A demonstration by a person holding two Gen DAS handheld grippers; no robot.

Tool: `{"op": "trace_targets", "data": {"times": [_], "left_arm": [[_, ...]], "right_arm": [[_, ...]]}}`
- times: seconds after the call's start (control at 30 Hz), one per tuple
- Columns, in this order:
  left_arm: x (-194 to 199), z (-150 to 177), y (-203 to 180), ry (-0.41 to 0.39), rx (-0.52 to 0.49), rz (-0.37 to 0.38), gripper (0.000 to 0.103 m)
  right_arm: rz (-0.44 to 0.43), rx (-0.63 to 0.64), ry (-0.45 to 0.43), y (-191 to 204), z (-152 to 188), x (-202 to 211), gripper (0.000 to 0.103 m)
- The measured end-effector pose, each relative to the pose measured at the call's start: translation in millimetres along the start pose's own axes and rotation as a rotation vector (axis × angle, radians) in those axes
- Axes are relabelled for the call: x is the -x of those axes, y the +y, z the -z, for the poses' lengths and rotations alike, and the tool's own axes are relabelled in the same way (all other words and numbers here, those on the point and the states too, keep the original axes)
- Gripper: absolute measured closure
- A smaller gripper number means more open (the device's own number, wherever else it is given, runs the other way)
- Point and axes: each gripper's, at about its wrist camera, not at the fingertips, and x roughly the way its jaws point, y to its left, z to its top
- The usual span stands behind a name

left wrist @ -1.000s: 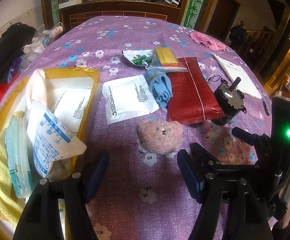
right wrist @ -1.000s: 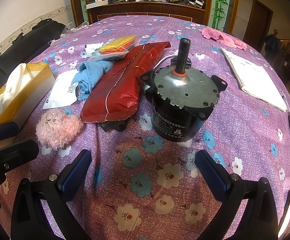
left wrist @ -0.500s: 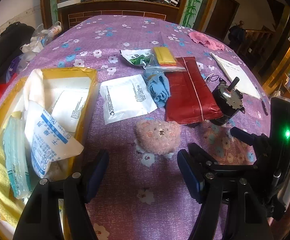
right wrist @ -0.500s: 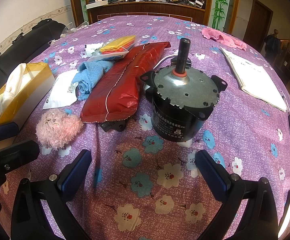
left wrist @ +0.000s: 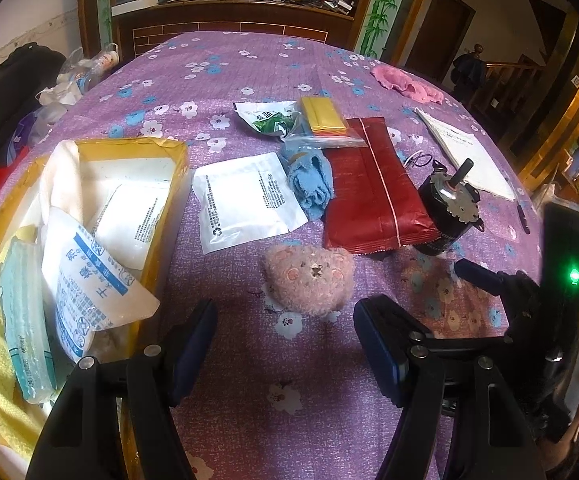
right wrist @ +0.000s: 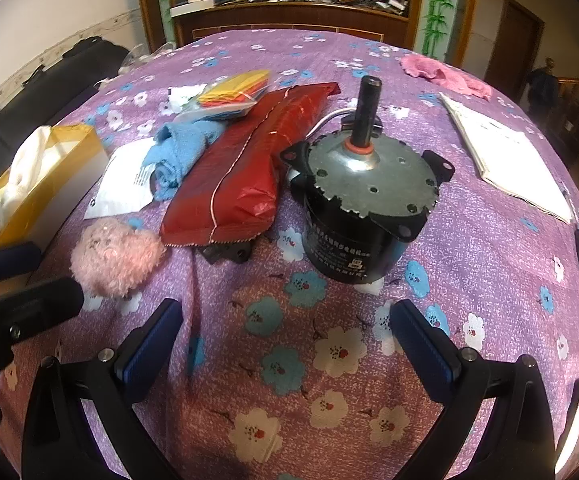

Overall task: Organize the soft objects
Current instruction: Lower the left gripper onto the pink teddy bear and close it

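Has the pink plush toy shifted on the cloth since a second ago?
No. In the right wrist view the pink plush toy lies where it did, just left of the red packet's near corner, same gap.

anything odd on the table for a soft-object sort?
Yes: a black geared motor with an upright metal shaft stands beside the red foil pack. It is hard metal among the pink plush toy, blue cloth and sachets, so it does not belong in the yellow box.
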Motion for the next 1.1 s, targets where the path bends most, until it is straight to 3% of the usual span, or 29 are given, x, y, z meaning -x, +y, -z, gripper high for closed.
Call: {"op": "trace_targets", "data": {"times": [0.27,0.37,0.47,0.53,0.8,0.93,1.1], "left_arm": [[1,-2,1,0.002,0.008,0.02,0.029],[-2,-4,-4,0.004,-0.001,0.006,0.029],[-2,-7,-9,0.003,0.005,0.013,0.029],[0,-8,-14,0.0,0.004,0.018,0.029],[-2,-8,-27,-0.013,-0.026,0.002,0.029],[-8,-7,-26,-0.003,-0.019,0.01,0.029],[-12,-7,-25,0.012,0.005,0.038,0.029]], "right_arm": [[-0.157,-0.29,-0.196,-55,21,49,0.0],[-0.23,-0.344,-0.201,-65,19,49,0.0],[-0.217,-0.364,-0.224,-68,20,53,0.0],[-0.274,-0.381,-0.232,-69,21,55,0.0],[-0.414,-0.516,-0.194,-83,25,47,0.0],[-0.49,-0.488,-0.162,-85,23,44,0.0],[-0.537,-0.543,-0.18,-89,26,46,0.0]]}}
